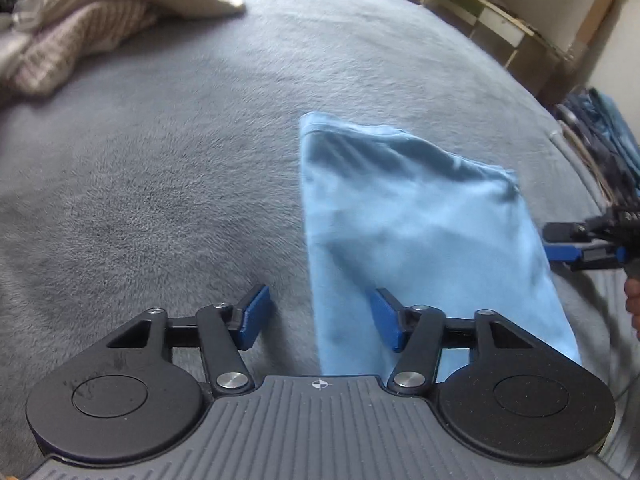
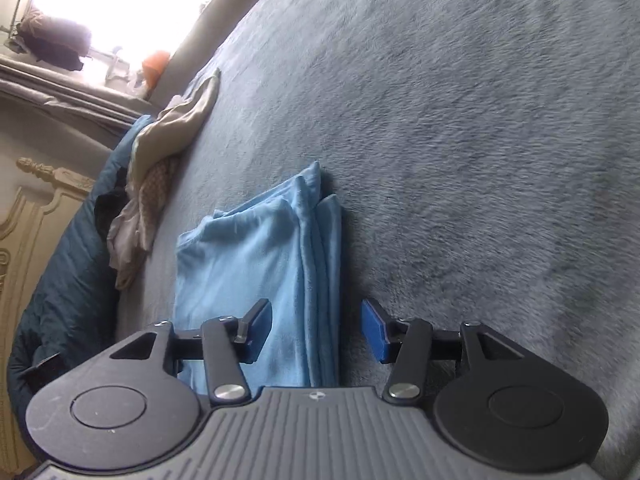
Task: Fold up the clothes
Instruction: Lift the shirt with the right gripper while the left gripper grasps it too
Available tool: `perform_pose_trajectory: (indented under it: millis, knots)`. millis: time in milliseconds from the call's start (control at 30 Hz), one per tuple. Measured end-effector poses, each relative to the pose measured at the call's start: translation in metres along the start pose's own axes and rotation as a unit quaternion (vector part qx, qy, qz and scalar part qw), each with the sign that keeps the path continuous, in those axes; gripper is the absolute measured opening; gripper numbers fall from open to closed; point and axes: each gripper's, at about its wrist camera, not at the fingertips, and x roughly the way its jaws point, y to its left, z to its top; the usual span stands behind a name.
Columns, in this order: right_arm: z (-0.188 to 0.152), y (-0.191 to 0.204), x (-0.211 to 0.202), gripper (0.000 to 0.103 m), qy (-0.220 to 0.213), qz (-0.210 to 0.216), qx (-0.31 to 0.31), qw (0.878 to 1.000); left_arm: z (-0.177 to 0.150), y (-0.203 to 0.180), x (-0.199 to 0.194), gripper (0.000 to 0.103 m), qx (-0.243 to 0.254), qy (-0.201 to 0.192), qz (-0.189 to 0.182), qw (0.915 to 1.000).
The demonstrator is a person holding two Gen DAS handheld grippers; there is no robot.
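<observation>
A light blue garment (image 1: 416, 232) lies folded into a long rectangle on the grey fleece bed cover (image 1: 160, 184). My left gripper (image 1: 320, 320) is open above the garment's near left edge, its right finger over the cloth and its left finger over the cover, nothing held. In the right wrist view the same blue garment (image 2: 256, 272) shows its stacked folded edges on the right side. My right gripper (image 2: 318, 330) is open and straddles that edge, nothing gripped. The right gripper (image 1: 568, 246) also shows at the garment's right side in the left wrist view, held by a hand (image 1: 632, 300).
A heap of beige and checked clothes (image 1: 80, 28) lies at the far left of the bed; the same heap (image 2: 160, 168) shows in the right wrist view beside a dark teal quilt (image 2: 60, 280). Stacked dark clothes (image 1: 600, 148) and a shelf (image 1: 500, 28) stand beyond the bed's right edge.
</observation>
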Motion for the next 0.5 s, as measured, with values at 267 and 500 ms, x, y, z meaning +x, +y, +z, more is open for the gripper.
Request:
perform_pose_trajectory:
  millis: [267, 500]
  knots:
    - [0.027, 0.007, 0.030, 0.067, 0.023, 0.048, -0.030, 0.998, 0.036, 0.021, 0.033, 0.049, -0.032, -0.013, -0.095, 0.9949]
    - [0.039, 0.010, 0.045, 0.051, 0.024, 0.065, -0.056, 0.996, 0.054, 0.033, 0.057, 0.031, -0.084, -0.017, -0.136, 0.9870]
